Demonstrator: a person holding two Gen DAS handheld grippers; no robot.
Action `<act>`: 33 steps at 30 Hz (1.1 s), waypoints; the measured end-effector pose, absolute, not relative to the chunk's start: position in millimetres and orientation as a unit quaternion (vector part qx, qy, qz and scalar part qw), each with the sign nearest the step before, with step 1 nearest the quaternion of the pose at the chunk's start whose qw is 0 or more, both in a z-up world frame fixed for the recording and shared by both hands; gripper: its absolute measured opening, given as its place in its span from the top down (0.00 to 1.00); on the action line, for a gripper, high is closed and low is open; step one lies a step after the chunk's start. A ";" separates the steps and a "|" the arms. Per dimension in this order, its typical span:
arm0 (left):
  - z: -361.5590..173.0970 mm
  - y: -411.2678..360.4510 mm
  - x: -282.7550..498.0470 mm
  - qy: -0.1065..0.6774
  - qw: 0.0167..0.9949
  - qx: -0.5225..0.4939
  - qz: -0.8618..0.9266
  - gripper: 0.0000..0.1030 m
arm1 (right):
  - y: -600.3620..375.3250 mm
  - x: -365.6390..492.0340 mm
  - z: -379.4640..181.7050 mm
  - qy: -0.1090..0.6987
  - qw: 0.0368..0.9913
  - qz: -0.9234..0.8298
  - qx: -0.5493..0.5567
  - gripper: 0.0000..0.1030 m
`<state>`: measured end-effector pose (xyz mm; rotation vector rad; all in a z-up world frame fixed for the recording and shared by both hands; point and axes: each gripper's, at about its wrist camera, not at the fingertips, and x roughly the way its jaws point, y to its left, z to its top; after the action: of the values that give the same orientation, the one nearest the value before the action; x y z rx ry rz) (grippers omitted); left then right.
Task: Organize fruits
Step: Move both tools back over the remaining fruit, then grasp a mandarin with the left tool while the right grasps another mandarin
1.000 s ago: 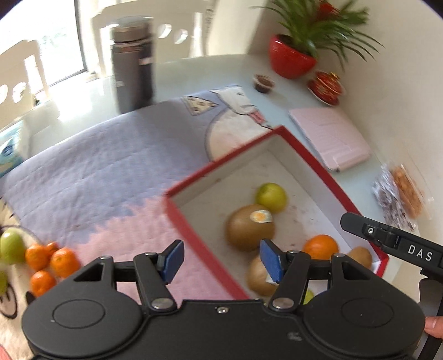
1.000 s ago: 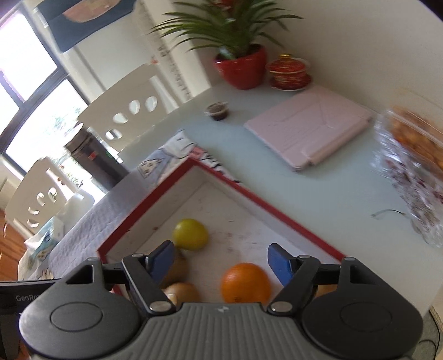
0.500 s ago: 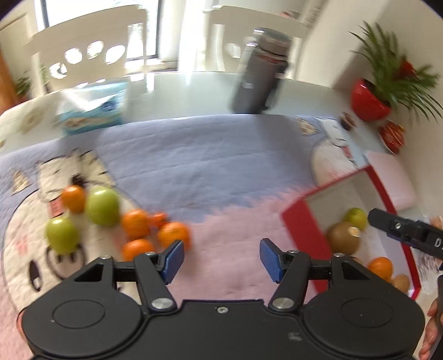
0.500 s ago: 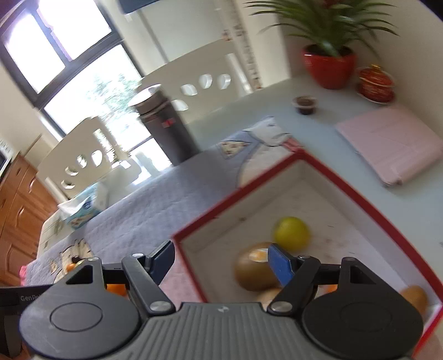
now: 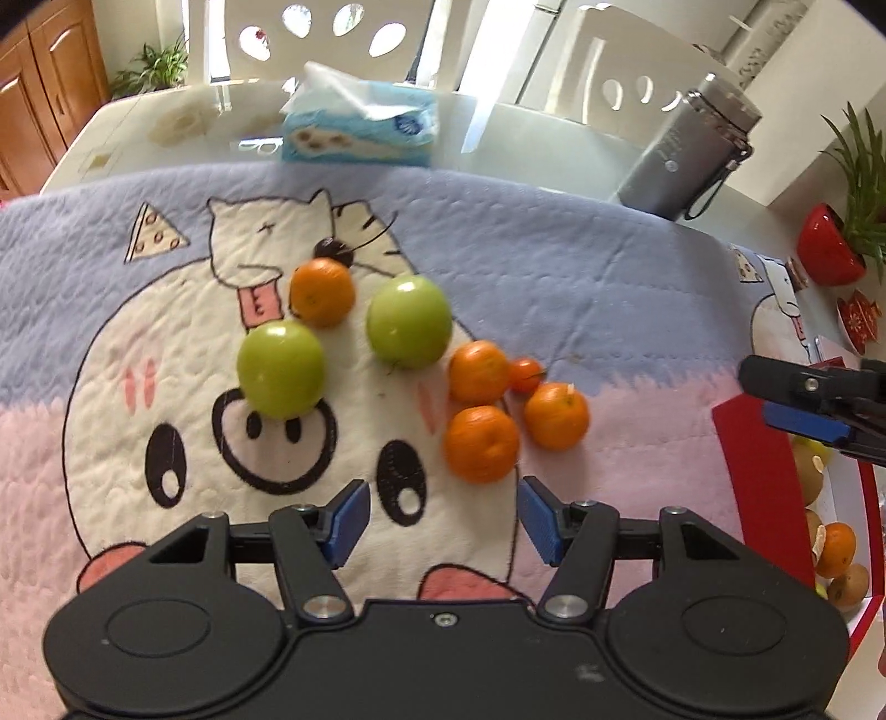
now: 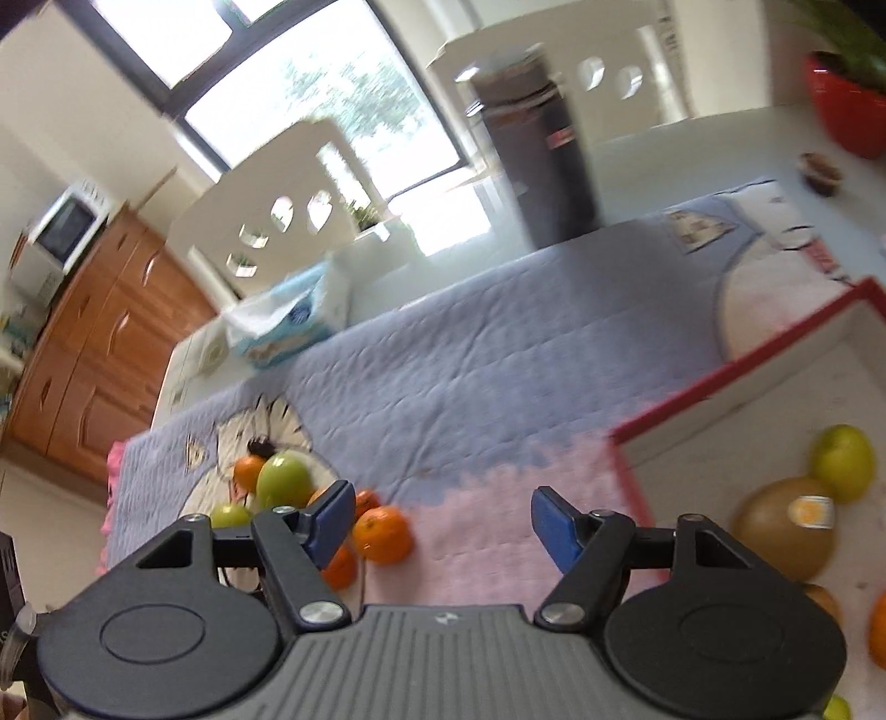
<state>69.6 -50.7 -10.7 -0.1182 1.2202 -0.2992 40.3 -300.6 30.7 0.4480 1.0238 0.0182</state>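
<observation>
Loose fruit lies on a cartoon-print blanket (image 5: pixel 554 266): two green apples (image 5: pixel 281 369) (image 5: pixel 408 322), several oranges such as one (image 5: pixel 480 443) nearest my left gripper (image 5: pixel 441 518), and a small tomato (image 5: pixel 525 375). My left gripper is open and empty, just short of that orange. A red-rimmed box (image 6: pixel 742 360) holds a kiwi (image 6: pixel 786 529), a green fruit (image 6: pixel 841 462) and an orange (image 5: pixel 836 548). My right gripper (image 6: pixel 443 523) is open and empty, over the blanket beside the box's left corner; it also shows in the left wrist view (image 5: pixel 803 399).
A tissue box (image 5: pixel 360 130), a grey flask (image 5: pixel 686 160) and white chairs (image 5: pixel 310 33) stand at the table's far side. A red plant pot (image 5: pixel 830 252) sits at the far right. Wooden cabinets (image 6: pixel 83 354) are to the left.
Both grippers have swung left, away from the box toward the loose fruit on the blanket. The left one now faces the oranges and apples. Both stay open and empty.
</observation>
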 end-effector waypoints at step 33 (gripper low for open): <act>-58.8 -90.0 111.2 0.574 0.789 0.000 -0.218 0.54 | -249.9 100.7 -59.1 0.588 0.780 0.065 0.205 0.59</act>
<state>111.2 -90.0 -58.8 0.0003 1.2360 -0.4693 100.7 -249.9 -59.1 0.4423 1.2698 0.1415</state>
